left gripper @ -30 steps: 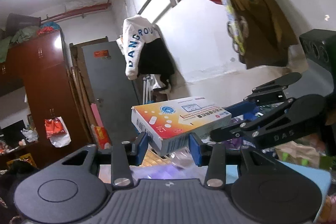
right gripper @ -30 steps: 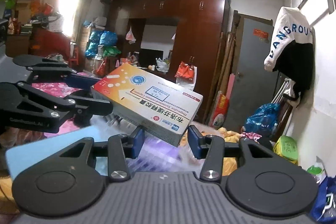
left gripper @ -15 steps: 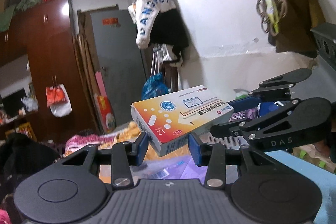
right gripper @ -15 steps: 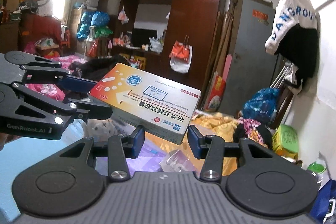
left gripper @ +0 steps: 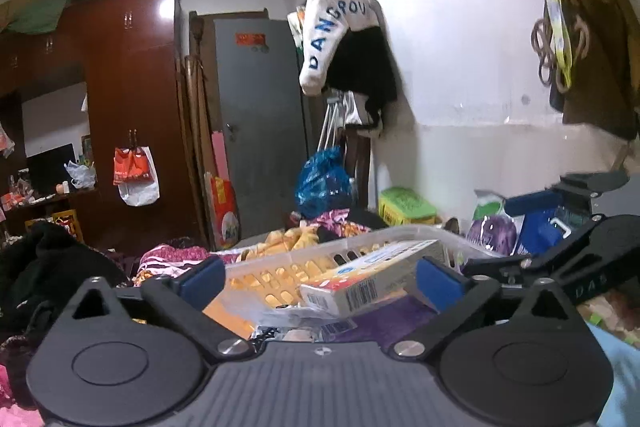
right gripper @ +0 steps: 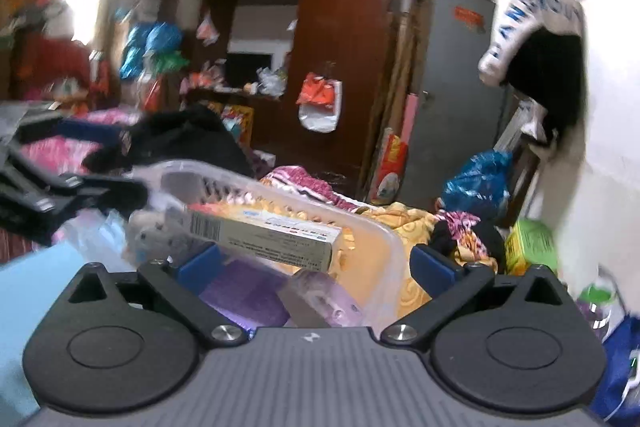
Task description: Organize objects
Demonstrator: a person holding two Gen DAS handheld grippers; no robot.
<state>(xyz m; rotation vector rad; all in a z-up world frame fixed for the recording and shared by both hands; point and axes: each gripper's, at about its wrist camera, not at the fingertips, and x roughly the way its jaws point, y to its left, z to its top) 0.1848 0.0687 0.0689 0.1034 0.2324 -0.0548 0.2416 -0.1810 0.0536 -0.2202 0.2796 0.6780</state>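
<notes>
The medicine box (left gripper: 374,277) lies tilted in the clear plastic basket (left gripper: 320,251), low in the middle of both views, on top of the other things inside. The left gripper (left gripper: 318,277) and the right gripper (right gripper: 316,263) both have their jaws opening wide, the blue pads clear of the box and gripping nothing. A brown wardrobe (right gripper: 344,39) stands behind.
</notes>
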